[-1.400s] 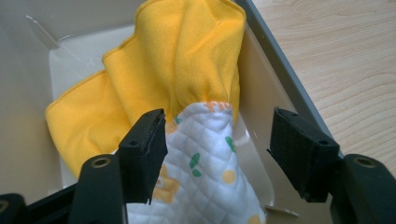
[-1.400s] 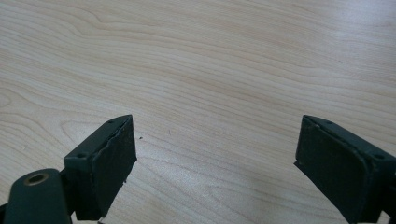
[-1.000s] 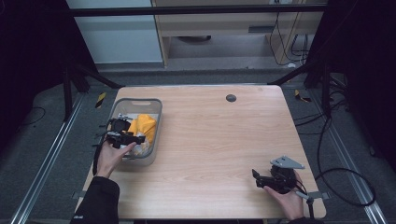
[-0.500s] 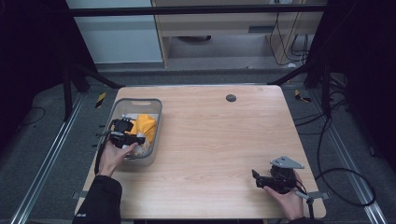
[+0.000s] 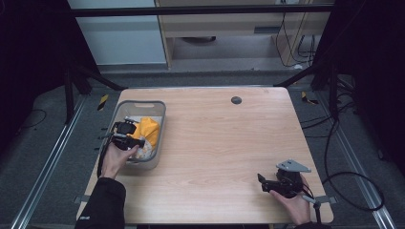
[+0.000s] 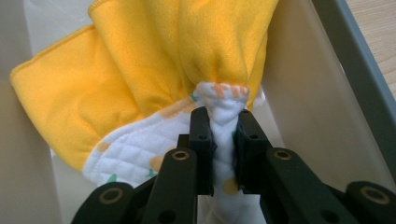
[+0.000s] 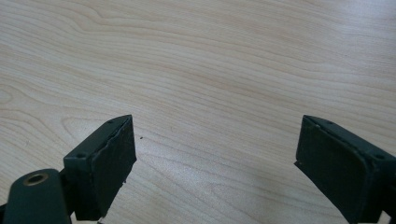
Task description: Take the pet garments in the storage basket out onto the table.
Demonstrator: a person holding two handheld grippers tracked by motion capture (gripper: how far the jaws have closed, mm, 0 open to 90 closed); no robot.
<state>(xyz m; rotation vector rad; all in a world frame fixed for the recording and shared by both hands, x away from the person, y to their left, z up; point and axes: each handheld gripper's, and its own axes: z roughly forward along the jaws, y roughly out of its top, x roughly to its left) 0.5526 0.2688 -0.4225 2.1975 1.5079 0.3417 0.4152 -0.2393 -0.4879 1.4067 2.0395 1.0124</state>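
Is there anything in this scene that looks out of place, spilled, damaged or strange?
Nothing stands out. The yellow cloth lies bunched in the grey bin, and the left claw, whose jaws have just been closing, pinches its white patterned edge. The right claw is open over the bare wooden table. Nothing is spilled or broken.

My left gripper [image 6: 223, 135] has just been closing, fingers [image 6: 201, 140] now clamped together; my right gripper [image 7: 215, 154] rests with fingers spread wide.

A grey bin [image 5: 161, 125] stands at the bench's [image 5: 219, 143] left edge, its walls closing in around a bunched yellow cloth [image 5: 146, 130]. The middle of the bench lies open wood between both hands.
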